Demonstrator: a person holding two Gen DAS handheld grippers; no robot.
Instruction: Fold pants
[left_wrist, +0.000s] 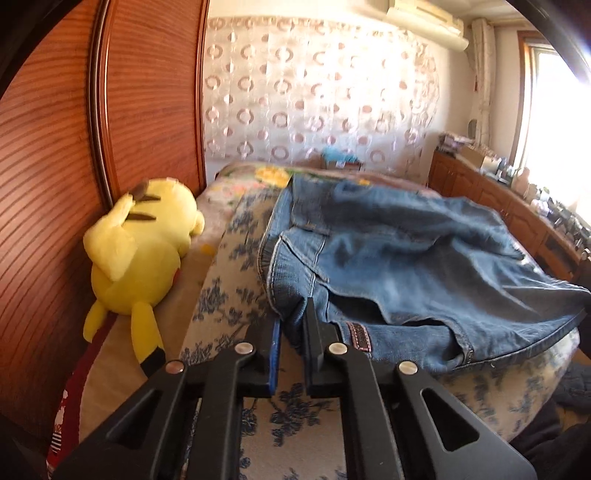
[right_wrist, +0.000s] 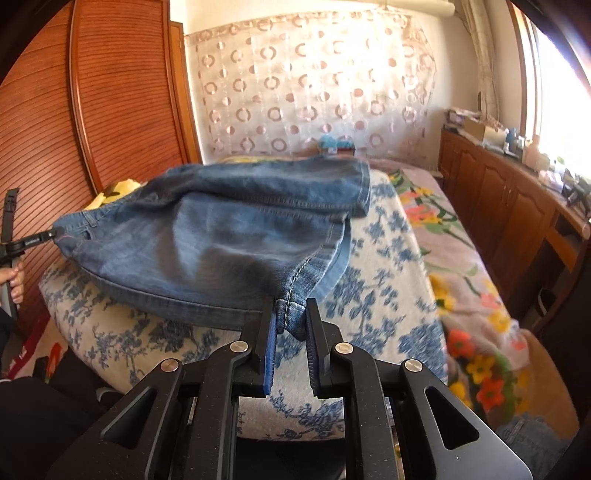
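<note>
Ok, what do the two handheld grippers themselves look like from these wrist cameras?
Both look alike. The left gripper and right gripper each have matte black linkage arms with triangular cut-outs, joined by round silver rivets, and two flat black fingers lined with blue pads. In the right wrist view the left gripper shows from the side as slim black bars with small white lettering. No cables show. Clothing at that view's edge is dark.

Left gripper (left_wrist: 293, 314), right gripper (right_wrist: 290, 314): fingers clamped, pointing downward.
</note>
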